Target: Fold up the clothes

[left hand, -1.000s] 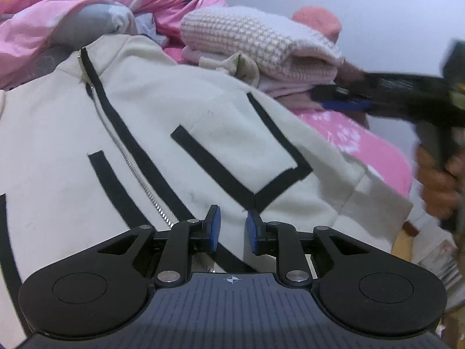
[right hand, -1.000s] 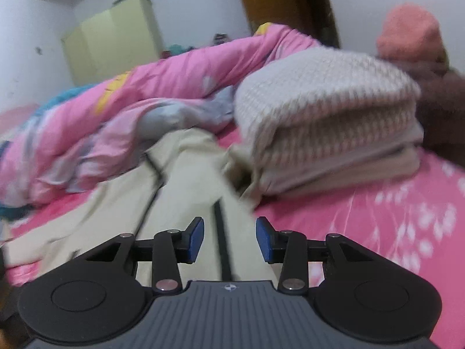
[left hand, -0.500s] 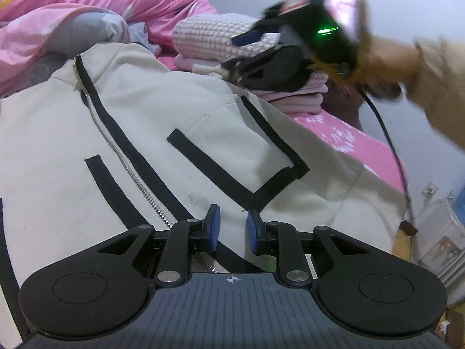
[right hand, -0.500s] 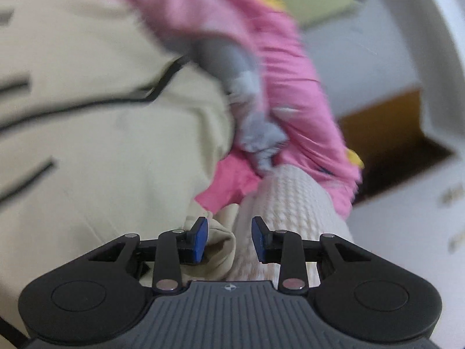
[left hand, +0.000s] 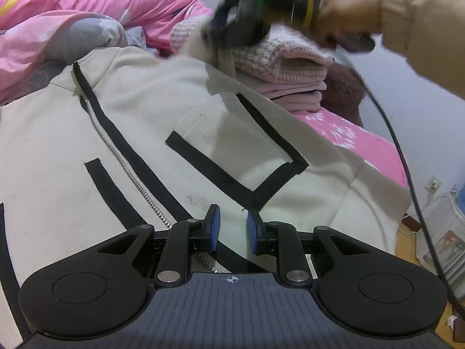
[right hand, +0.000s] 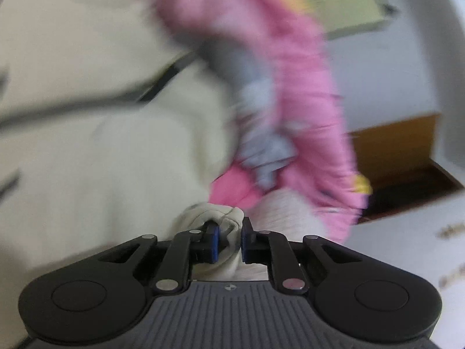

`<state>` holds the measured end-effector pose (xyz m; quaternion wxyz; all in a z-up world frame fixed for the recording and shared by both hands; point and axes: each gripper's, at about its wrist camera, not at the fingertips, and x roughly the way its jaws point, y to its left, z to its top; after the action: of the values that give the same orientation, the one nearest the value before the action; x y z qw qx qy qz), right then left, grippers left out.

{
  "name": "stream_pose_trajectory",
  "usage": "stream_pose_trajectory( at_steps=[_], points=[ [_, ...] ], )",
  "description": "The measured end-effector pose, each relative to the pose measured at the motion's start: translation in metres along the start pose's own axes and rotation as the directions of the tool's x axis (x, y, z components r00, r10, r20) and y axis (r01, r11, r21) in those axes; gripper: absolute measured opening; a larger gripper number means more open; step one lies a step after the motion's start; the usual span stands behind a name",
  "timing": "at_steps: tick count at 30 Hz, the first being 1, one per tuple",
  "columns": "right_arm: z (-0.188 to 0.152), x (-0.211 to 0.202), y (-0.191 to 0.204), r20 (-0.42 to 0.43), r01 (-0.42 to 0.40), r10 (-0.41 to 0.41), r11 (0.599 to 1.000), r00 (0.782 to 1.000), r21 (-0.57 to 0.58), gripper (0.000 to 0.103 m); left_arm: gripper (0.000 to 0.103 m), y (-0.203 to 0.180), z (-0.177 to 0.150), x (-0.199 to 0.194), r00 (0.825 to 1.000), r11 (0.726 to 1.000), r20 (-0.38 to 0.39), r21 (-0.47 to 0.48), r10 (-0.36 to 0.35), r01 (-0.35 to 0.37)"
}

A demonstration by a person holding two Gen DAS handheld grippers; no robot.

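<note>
Since a second ago the right gripper point(left hand: 232, 26) has swung in from the side to the far end of the cream jacket point(left hand: 162, 133), rolled over, and its jaws are closing on a bunched fold of that cloth. In the left wrist view the jacket lies spread on the bed point(left hand: 360, 139), zip up, against the folded knit stack point(left hand: 290, 64) — the right gripper, blurred, sits at its far shoulder, likely to lift a sleeve inward. The left gripper point(left hand: 232, 232) rests low over the hem, jaws narrowly parted with nothing visibly pinched, probably steadying the near edge. In the right wrist view, the right gripper point(right hand: 229, 242) has cream fabric wadded between its pads point(right hand: 214, 244) — pressed from both sides, with the pink quilt point(right hand: 305, 101) beyond
</note>
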<state>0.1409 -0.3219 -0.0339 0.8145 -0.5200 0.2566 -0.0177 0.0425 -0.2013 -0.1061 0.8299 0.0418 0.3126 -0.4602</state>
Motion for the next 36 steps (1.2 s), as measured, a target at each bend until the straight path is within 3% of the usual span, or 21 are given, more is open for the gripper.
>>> stream_pose_trajectory(
  at_steps=[4, 9, 16, 20, 24, 27, 31, 34, 36],
  points=[
    [0.009, -0.034, -0.064, 0.1, 0.111, -0.138, 0.964, 0.985, 0.24, 0.014, 0.02, 0.0, -0.001, -0.001, 1.0, 1.0, 0.001, 0.005, 0.002, -0.002],
    [-0.008, -0.054, -0.14, 0.084, 0.222, -0.305, 0.832, 0.949, 0.509, 0.013, 0.02, 0.0, -0.002, -0.003, 1.0, 1.0, 0.002, 0.006, 0.002, -0.002],
    [-0.09, -0.049, -0.195, -0.036, 0.246, -0.378, 0.524, 0.925, 0.816, 0.013, 0.02, 0.002, -0.002, -0.003, 1.0, 1.0, 0.003, 0.01, 0.002, -0.002],
    [-0.13, -0.064, -0.212, -0.034, 0.195, -0.417, 0.349, 0.908, 0.916, 0.013, 0.02, 0.002, -0.002, -0.003, 1.0, 1.0, 0.003, 0.011, 0.001, -0.001],
    [-0.152, -0.097, -0.222, 0.044, 0.08, -0.46, 0.246, 0.887, 0.966, 0.013, 0.02, 0.003, -0.003, -0.002, 1.0, 1.0, 0.004, 0.012, 0.001, -0.001],
    [-0.152, -0.12, -0.231, 0.144, -0.05, -0.467, 0.209, 0.872, 0.977, 0.013, 0.02, 0.003, -0.003, -0.002, 1.0, 1.0, 0.004, 0.013, 0.001, -0.001],
    [-0.132, -0.142, -0.241, 0.263, -0.167, -0.466, 0.237, 0.845, 0.957, 0.013, 0.02, 0.004, -0.003, -0.002, 1.0, 1.0, 0.006, 0.017, 0.002, -0.002],
    [-0.128, -0.149, -0.25, 0.264, -0.146, -0.508, 0.261, 0.82, 0.954, 0.013, 0.02, 0.005, -0.003, -0.002, 1.0, 1.0, 0.007, 0.016, 0.001, -0.001],
    [-0.142, -0.149, -0.255, 0.222, -0.109, -0.537, 0.234, 0.813, 0.966, 0.013, 0.02, 0.005, -0.003, -0.002, 1.0, 1.0, 0.007, 0.016, 0.001, -0.001]
  ],
)
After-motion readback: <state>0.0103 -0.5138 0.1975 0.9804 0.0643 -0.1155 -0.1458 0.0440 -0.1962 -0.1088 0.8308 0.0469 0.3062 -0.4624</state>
